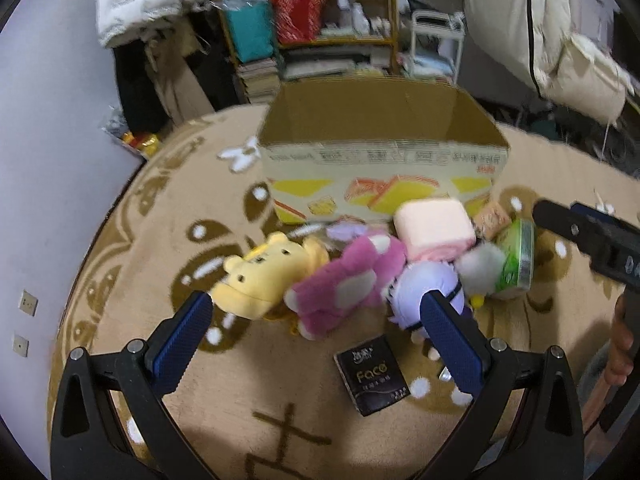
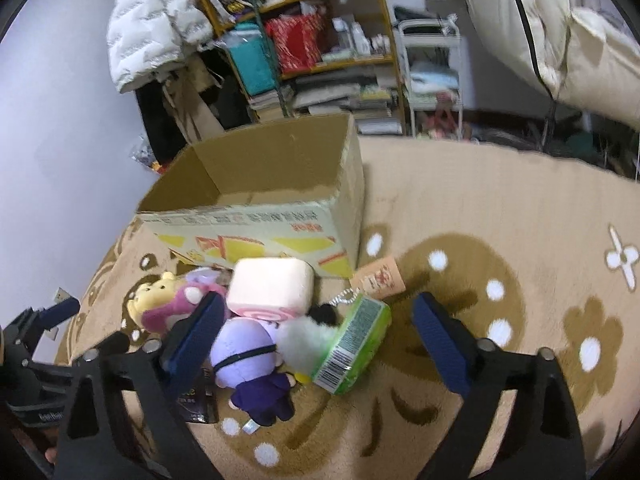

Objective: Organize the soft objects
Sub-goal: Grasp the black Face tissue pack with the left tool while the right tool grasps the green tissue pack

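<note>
Soft toys lie on the beige carpet before an open cardboard box (image 1: 380, 160) (image 2: 256, 216): a yellow bear plush (image 1: 256, 276) (image 2: 150, 294), a pink plush (image 1: 348, 280) (image 2: 176, 312), a purple doll (image 1: 416, 284) (image 2: 248, 360), a pink square cushion (image 1: 434, 226) (image 2: 272, 284) and a grey-white pompom (image 1: 482, 268) (image 2: 304, 340). My left gripper (image 1: 320, 312) is open above the pink plush, holding nothing. My right gripper (image 2: 320, 312) is open over the pompom and a green pack (image 2: 356, 344) (image 1: 516, 256), holding nothing.
A black tissue pack (image 1: 372, 376) lies near me. A small tan packet (image 2: 380, 280) lies right of the box. Cluttered shelves (image 1: 320, 20), a white jacket (image 2: 152, 20) and a white cart (image 2: 432, 72) stand behind. The wall (image 1: 48, 140) is left.
</note>
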The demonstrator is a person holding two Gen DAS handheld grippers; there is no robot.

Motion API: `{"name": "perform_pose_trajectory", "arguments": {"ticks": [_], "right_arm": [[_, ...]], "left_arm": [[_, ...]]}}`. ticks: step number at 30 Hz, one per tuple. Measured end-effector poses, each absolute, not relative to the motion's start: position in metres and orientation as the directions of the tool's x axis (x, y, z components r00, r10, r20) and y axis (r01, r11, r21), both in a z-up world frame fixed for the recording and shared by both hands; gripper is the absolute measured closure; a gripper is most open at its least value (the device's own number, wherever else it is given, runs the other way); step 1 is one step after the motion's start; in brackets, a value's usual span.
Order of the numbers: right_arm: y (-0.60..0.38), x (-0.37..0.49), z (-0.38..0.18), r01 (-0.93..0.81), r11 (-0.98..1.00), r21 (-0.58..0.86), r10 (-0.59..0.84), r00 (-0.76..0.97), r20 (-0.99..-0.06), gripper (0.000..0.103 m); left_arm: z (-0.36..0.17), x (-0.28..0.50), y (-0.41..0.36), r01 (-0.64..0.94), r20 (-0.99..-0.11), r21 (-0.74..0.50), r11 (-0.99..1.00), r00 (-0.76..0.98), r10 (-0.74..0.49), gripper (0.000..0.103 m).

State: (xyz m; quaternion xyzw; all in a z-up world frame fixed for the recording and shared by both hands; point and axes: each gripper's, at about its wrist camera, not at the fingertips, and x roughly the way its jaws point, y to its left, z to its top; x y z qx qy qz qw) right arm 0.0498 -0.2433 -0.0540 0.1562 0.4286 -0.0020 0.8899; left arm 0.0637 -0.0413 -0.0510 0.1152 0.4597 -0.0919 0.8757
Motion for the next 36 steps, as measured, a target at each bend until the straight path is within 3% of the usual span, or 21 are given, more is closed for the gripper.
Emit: {"name": "perform_pose_trajectory", "arguments": {"ticks": [5, 19, 29, 33, 36], "right_arm": [[-0.249, 0.060, -0.071, 0.159, 0.939, 0.304, 0.163, 0.572, -0.804, 0.020], [-0.265, 0.069, -0.114, 0.277, 0.891, 0.360, 0.214, 0.444, -0.870, 0.023], [-0.267, 0.070, -0.121, 0.296, 0.878, 0.376, 0.240, 0.407, -0.881, 0.050], [-0.271, 0.068, -0.120, 0.312, 0.875, 0.369, 0.228, 0.408, -0.884, 0.051], [-0.275, 0.068, -0.121, 0.318, 0.863, 0.393, 0.248, 0.411, -0.877, 0.061]], "left_arm": [[-0.070, 0.075, -0.053, 0.302, -0.872, 0.122, 0.945, 0.488, -0.043, 0.001], [-0.126, 0.094, -0.057, 0.328, -0.955, 0.150, 0.933, 0.293, 0.050, 0.001], [-0.156, 0.093, -0.067, 0.372, -0.979, 0.167, 0.913, 0.173, 0.108, 0.001], [-0.171, 0.090, -0.069, 0.391, -0.983, 0.175, 0.904, 0.120, 0.138, 0.001], [-0.170, 0.089, -0.066, 0.374, -0.990, 0.130, 0.918, 0.095, 0.102, 0.012]]}}
